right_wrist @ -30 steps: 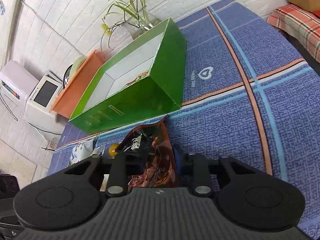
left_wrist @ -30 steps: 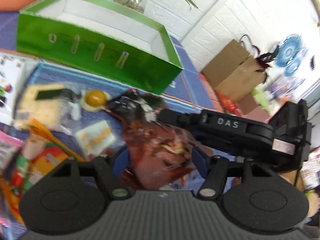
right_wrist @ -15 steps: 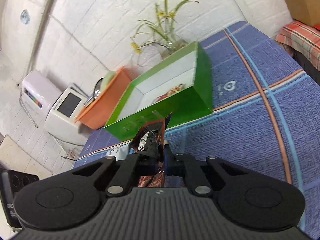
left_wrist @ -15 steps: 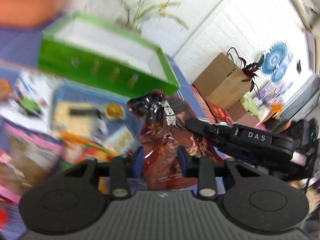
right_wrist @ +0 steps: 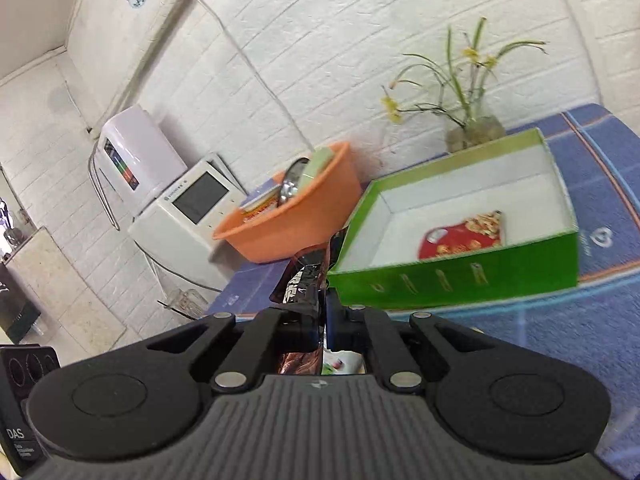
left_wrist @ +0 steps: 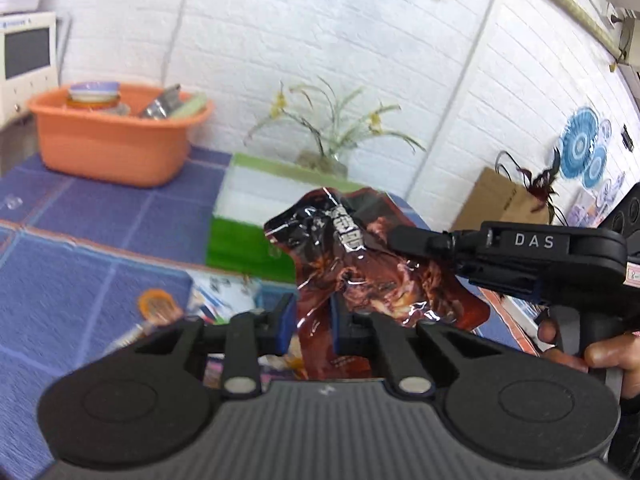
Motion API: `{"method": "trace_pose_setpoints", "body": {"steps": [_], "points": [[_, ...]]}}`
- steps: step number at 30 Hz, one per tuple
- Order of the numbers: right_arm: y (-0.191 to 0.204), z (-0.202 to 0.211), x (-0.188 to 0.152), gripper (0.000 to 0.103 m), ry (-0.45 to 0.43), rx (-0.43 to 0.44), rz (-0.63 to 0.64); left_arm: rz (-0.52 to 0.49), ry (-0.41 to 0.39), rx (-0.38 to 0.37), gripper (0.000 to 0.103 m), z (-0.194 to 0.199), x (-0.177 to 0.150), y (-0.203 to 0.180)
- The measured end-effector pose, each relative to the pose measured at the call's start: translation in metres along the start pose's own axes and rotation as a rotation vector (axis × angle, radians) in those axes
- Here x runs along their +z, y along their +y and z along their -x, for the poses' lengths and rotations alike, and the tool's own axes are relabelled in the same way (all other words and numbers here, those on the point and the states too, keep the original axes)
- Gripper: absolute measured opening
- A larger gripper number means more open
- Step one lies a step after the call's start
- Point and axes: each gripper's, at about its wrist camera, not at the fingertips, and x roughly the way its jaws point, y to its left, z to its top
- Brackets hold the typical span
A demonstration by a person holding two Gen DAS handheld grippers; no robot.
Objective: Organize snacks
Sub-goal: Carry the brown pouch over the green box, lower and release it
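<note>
Up in the air, a shiny dark red snack bag (left_wrist: 372, 268) is held by both claws at once. The left gripper (left_wrist: 312, 316) has just squeezed shut, and its blue pads pinch the bottom part of the bag. The right gripper (left_wrist: 404, 236) comes in from the side; it too has just closed, and it grips the top edge of the same bag. In the right wrist view that right gripper (right_wrist: 322, 320) shows the bag (right_wrist: 304, 280) edge-on, flat and thin between its two fingers. A person's hand (left_wrist: 592, 352) holds the right gripper's handle.

Behind the bag sits a green box (right_wrist: 460, 280) with white walls inside. One red snack pack (right_wrist: 464, 240) already lies flat on its floor. The held bag hangs in front of the box's near left corner, above the blue cloth (right_wrist: 560, 344). Beside the box stands an orange tub (left_wrist: 112, 140) with things in it, and a vase of yellow flowers (right_wrist: 472, 120) is behind the box by the white brick wall. More snacks (left_wrist: 160, 308), blurry, lie on the cloth below.
</note>
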Motion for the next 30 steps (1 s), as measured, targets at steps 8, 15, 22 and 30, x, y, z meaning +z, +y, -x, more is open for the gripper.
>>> {"method": "trace_pose_setpoints", "body": {"steps": [8, 15, 22, 30], "points": [[0.02, -0.018, 0.02, 0.007, -0.04, 0.035, 0.026, -0.04, -0.095, 0.043, 0.004, 0.003, 0.029, 0.008], [0.006, -0.025, 0.018, 0.007, -0.084, 0.01, 0.039, -0.057, -0.077, 0.042, 0.004, -0.023, 0.032, 0.006], [-0.016, -0.027, 0.015, 0.007, -0.272, -0.079, 0.176, -0.212, -0.09, -0.007, 0.004, -0.08, 0.045, -0.033], [-0.068, -0.052, 0.032, 0.006, -0.306, -0.133, 0.013, -0.16, -0.021, 0.029, 0.004, -0.135, 0.047, -0.028]]}}
